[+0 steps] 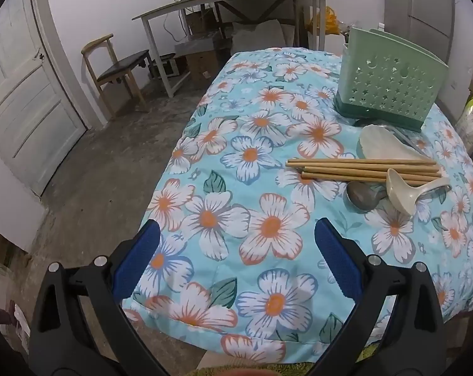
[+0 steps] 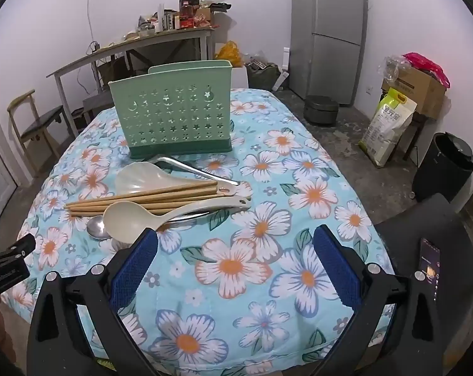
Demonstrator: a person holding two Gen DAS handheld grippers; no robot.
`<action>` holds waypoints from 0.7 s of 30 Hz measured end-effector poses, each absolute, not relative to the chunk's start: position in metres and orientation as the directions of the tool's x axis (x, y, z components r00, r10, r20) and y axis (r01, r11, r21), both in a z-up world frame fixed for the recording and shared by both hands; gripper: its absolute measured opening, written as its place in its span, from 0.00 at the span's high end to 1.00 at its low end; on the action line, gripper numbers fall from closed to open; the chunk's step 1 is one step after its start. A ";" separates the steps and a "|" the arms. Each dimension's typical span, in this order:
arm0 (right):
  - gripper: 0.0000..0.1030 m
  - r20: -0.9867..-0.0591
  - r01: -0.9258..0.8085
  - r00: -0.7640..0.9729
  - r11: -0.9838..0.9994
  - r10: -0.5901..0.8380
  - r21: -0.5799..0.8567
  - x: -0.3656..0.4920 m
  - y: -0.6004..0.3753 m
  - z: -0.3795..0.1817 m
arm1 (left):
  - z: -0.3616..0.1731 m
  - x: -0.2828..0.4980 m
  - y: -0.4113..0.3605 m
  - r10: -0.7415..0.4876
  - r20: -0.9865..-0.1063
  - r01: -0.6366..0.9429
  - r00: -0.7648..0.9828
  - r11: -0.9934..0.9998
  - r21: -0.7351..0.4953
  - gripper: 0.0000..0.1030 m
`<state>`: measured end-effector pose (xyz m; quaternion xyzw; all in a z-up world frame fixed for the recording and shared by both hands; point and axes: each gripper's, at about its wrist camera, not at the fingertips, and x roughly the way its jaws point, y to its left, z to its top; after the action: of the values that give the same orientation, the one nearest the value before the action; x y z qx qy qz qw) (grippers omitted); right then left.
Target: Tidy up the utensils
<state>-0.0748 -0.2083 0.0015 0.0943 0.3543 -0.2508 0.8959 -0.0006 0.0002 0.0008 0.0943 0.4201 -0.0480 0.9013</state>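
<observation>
Left tongs and right tongs: both released, empty. Wooden chopsticks, cream plastic ladle and steel spoon lie piled on the floral-clothed counter, before the green perforated plastic utensil holder.

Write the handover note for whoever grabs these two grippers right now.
Left gripper: open, empty, above the near part of the floral tablecloth.
Right gripper: open, empty, just short of the utensil pile.
Green holder: upright at the far end of the table; nothing visibly in it.
Utensils lie in a heap in front of it: wooden chopsticks, cream ladle, white rice paddle, metal spoon, another metal utensil.
Done: nothing sorted yet.
Left: move every utensil into the holder.
</observation>
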 end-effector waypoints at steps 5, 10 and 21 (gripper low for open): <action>0.06 -0.675 0.516 0.626 0.857 -0.391 -0.018 -0.076 -0.211 0.000 | 0.002 0.001 -0.005 0.003 -0.781 0.164 0.625 0.977 0.135 0.07; 0.06 -0.678 0.523 0.620 0.852 -0.395 -0.018 -0.077 -0.218 0.000 | 0.002 -0.001 -0.005 -0.005 -0.775 0.166 0.631 0.978 0.129 0.07; 0.06 -0.683 0.533 0.615 0.846 -0.393 -0.008 -0.074 -0.213 -0.006 | 0.001 -0.001 -0.001 -0.018 -0.776 0.175 0.630 0.977 0.119 0.07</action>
<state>-0.0737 -0.2133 -0.0057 0.0983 0.3538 -0.2591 0.8933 -0.0011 -0.0014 0.0015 0.0919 0.4267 -0.0538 0.8981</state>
